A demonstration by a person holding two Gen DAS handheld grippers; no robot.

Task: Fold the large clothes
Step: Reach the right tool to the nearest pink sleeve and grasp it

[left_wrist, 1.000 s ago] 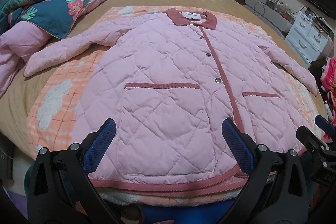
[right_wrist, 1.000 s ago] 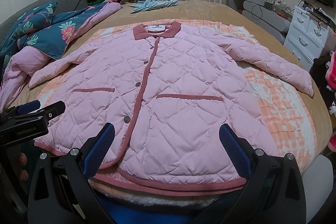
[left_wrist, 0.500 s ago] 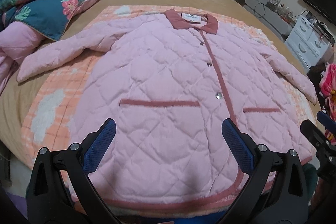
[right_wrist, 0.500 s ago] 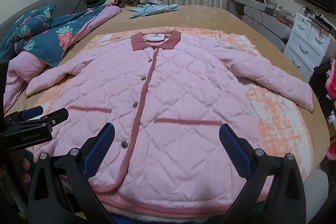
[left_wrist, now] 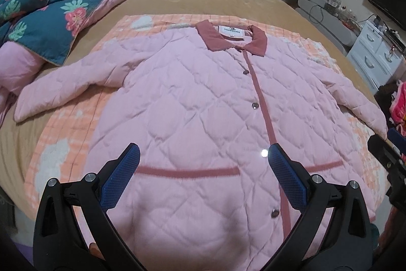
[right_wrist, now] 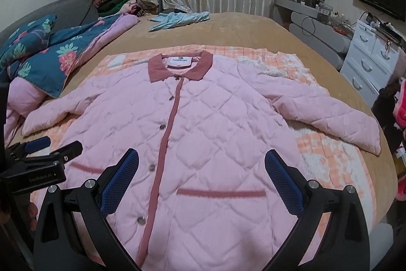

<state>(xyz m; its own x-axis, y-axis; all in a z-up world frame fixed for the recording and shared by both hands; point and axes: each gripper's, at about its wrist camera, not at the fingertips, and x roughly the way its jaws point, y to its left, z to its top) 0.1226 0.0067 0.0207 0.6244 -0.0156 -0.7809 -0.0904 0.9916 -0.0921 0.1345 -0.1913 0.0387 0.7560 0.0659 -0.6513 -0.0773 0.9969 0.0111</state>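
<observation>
A pink quilted jacket (left_wrist: pixel 192 98) with a dark rose collar, placket and pocket trims lies flat and buttoned, front up, on an orange checked blanket (left_wrist: pixel 61 139) on the bed; it also shows in the right wrist view (right_wrist: pixel 208 128). Both sleeves are spread out to the sides. My left gripper (left_wrist: pixel 203 161) is open and empty, hovering above the jacket's lower left front. My right gripper (right_wrist: pixel 201 164) is open and empty above the lower right front. The left gripper also shows at the left edge of the right wrist view (right_wrist: pixel 43 151).
A tan bedspread (right_wrist: pixel 253 29) covers the bed. A blue floral quilt (left_wrist: pixel 50 24) and pink bedding lie at the left. A light blue garment (right_wrist: pixel 177 18) lies at the far end. White drawers (right_wrist: pixel 368 62) and a TV stand at the right.
Both grippers have moved forward over the jacket, from its hem toward the pockets. The hem has dropped out of view. Both stay open.
</observation>
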